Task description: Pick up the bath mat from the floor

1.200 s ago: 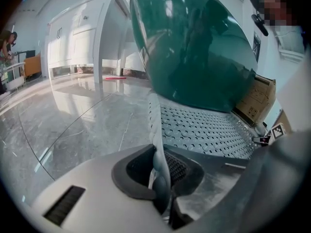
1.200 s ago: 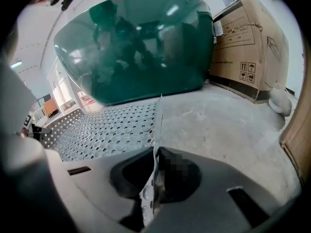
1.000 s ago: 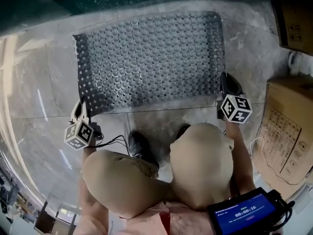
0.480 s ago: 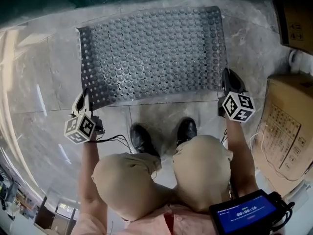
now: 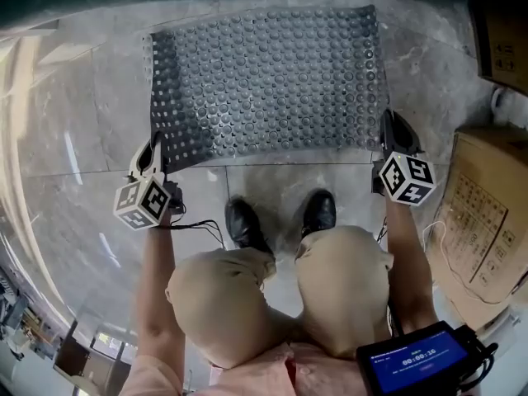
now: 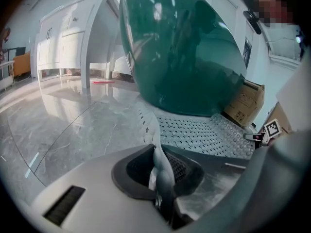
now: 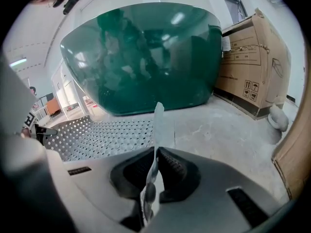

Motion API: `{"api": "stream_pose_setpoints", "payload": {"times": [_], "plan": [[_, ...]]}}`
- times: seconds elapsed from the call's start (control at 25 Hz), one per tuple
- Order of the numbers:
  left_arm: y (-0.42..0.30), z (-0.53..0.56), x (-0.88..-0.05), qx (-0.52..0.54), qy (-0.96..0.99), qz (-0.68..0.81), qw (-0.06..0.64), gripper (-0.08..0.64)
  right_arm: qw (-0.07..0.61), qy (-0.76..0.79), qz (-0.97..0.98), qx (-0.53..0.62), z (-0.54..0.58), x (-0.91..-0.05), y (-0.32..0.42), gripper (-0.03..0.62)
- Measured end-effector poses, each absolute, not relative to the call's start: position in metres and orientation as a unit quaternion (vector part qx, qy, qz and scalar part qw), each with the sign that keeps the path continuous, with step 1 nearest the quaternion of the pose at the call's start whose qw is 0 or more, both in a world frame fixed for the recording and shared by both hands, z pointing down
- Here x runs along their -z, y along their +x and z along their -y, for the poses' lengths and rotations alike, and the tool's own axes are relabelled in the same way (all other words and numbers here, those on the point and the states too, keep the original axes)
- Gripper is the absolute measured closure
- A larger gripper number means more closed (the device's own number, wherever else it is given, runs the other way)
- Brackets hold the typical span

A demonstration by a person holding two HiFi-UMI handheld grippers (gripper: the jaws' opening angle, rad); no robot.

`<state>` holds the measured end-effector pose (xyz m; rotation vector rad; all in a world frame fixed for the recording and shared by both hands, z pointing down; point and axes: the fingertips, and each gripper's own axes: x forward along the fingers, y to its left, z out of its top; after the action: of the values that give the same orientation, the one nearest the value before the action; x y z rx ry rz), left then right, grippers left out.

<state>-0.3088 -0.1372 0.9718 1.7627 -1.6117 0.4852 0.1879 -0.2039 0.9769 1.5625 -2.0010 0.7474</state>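
Grey perforated bath mat (image 5: 264,81); near corners lifted

ahead: green tub (image 7: 146,57) blocks | right: cardboard boxes (image 5: 487,221) | left: floor (image 5: 74,122) open

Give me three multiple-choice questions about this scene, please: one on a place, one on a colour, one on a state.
1. In the head view, where do the cardboard boxes stand relative to the bath mat?
A. To its left
B. To its right
C. On top of it

2. What colour is the tub beyond the mat?
A. Red
B. White
C. Dark green

3. What is the state of the left claw?
A. Shut on the mat's corner
B. Open and empty
C. Shut on a shoe

Answers:
1 B: the boxes fill the picture's right edge.
2 C: both gripper views show its green wall.
3 A: the mat's edge is pinched between its pads.
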Motion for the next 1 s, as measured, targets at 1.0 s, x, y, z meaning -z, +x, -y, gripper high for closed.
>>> {"api": "stream_pose_setpoints", "payload": {"times": [1.0], "plan": [[-0.253,0.161,-0.898,-0.141,0.725,0.576,0.349,0.525,0.233,0.534,0.765,-0.272,0.199,-0.904,0.119,0.565]]}}
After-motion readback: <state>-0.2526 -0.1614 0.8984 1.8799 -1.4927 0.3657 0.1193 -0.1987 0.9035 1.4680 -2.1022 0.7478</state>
